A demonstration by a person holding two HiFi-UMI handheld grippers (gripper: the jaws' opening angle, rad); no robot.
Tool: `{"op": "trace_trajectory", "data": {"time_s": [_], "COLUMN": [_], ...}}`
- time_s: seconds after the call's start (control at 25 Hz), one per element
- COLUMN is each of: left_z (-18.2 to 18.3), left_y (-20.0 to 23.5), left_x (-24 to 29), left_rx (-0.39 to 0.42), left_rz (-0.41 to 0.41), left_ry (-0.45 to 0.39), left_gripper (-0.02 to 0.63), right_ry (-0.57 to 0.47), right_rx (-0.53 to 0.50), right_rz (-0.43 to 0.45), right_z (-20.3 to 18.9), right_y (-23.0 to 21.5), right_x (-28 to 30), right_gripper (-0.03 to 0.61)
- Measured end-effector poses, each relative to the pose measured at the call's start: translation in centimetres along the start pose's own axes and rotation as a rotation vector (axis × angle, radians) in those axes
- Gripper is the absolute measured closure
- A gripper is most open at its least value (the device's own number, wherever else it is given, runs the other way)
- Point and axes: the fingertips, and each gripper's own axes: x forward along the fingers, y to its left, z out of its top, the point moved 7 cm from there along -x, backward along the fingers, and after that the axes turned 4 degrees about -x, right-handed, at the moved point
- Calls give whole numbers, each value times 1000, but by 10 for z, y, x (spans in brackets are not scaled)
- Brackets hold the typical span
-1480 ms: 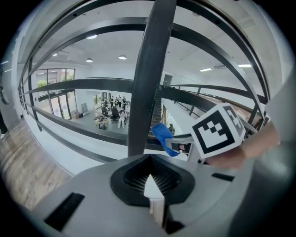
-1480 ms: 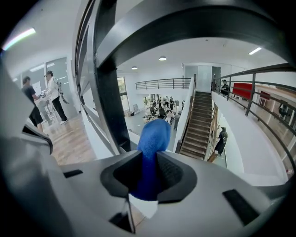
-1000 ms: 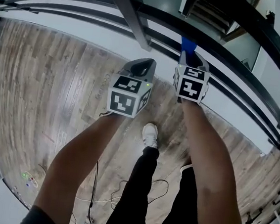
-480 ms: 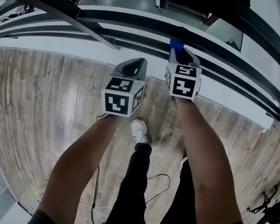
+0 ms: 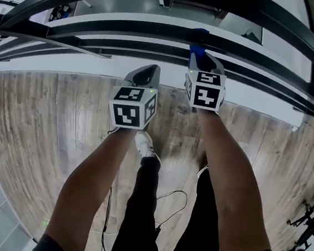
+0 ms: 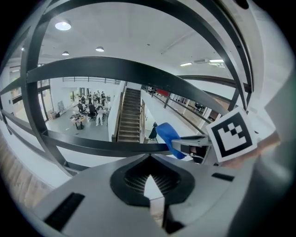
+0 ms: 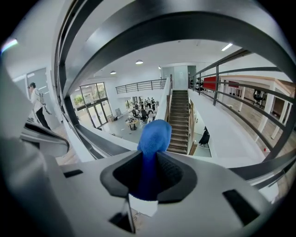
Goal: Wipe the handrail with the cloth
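Since earlier: both grippers have drifted a little to the left in the head view, and the white shoe (image 5: pixel 143 143) below them has shifted left as well.
Right gripper (image 5: pixel 199 45): held out at the end of the person's right arm, up against the railing, to the right of the other gripper and further forward.
Right fingers: pinched on the blue cloth (image 7: pixel 154 139), which runs up between them and bulges out past their tips.
Cloth position: its free end lies against a dark bar of the handrail (image 5: pixel 156 30); from the left gripper view it overlaps the same bar just ahead of the right gripper's tips.
Left gripper (image 6: pixel 149 159): held short of the railing and apart from it, over the wooden floor (image 5: pixel 46 116).
Left fingers: pressed together at the tips, with nothing between them.
Beyond the railing: a lower hall with a staircase (image 7: pixel 179 122) and several people far below, too small to make out.
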Motion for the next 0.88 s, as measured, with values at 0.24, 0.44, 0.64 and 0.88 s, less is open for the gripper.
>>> {"op": "trace_trajectory", "data": {"time_s": [0.24,0.44,0.64,0.88], "left_z": [2,4,0,-5], "left_y": [-59,-110,-162,-229], "left_x": [28,56,82,112], "left_rx": [24,58,84,130], "left_rz": [-33,-74,-108,-152], "left_ry": [22,42,57,67], "left_gripper": [611,611,611,611], "right_ry": [6,-4,-11,-25], "right_rx": [21,52,68,86], "right_rz": [-30,-59,-79,-110], "right_z": [-20,-35,-52,-75], "right_y": [-65,-119,-167,-235], "right_x": [-27,-47,-64,-89], "right_gripper": [479,479,479,479]}}
